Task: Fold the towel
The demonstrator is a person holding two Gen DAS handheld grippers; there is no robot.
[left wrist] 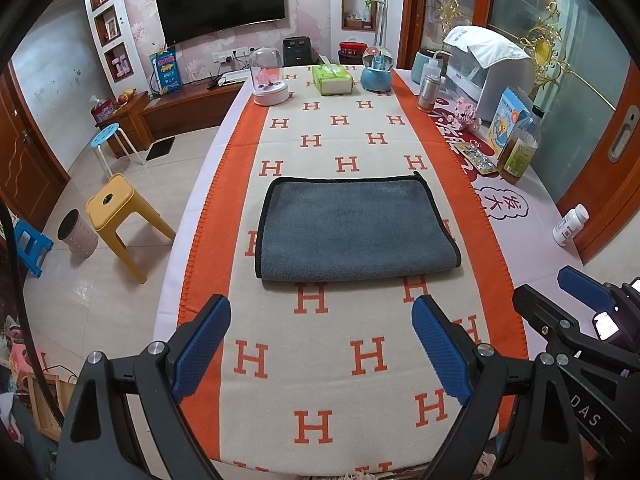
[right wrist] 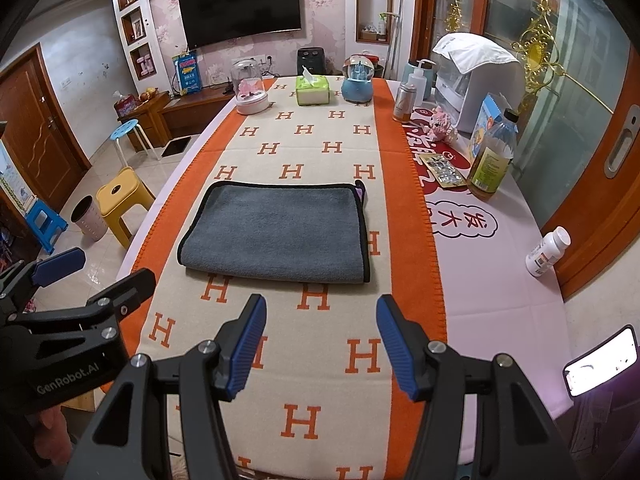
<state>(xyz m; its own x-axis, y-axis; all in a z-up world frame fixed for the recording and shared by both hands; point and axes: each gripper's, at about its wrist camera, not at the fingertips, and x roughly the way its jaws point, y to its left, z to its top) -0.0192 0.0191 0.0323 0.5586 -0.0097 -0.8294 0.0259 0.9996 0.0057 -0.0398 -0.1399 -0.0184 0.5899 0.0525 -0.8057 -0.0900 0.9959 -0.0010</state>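
A grey towel (left wrist: 354, 229) with black trim lies folded flat on the orange and cream H-pattern blanket (left wrist: 340, 144). It also shows in the right wrist view (right wrist: 276, 234), with a small purple tag at its far right corner. My left gripper (left wrist: 322, 312) is open and empty, held above the blanket just short of the towel's near edge. My right gripper (right wrist: 322, 312) is open and empty too, near the towel's near right side. Each gripper shows in the other's view: the right one (left wrist: 560, 292) at the right edge, the left one (right wrist: 104, 272) at the left edge.
At the table's far end stand a glass dome (left wrist: 270, 80), a green tissue box (left wrist: 332, 79) and a blue snow globe (left wrist: 376, 70). Along the right side are an oil bottle (right wrist: 492, 156), a white appliance (right wrist: 472, 80), a white pill bottle (right wrist: 546, 252) and a lit phone (right wrist: 600, 362). Stools (left wrist: 116, 216) stand on the floor at left.
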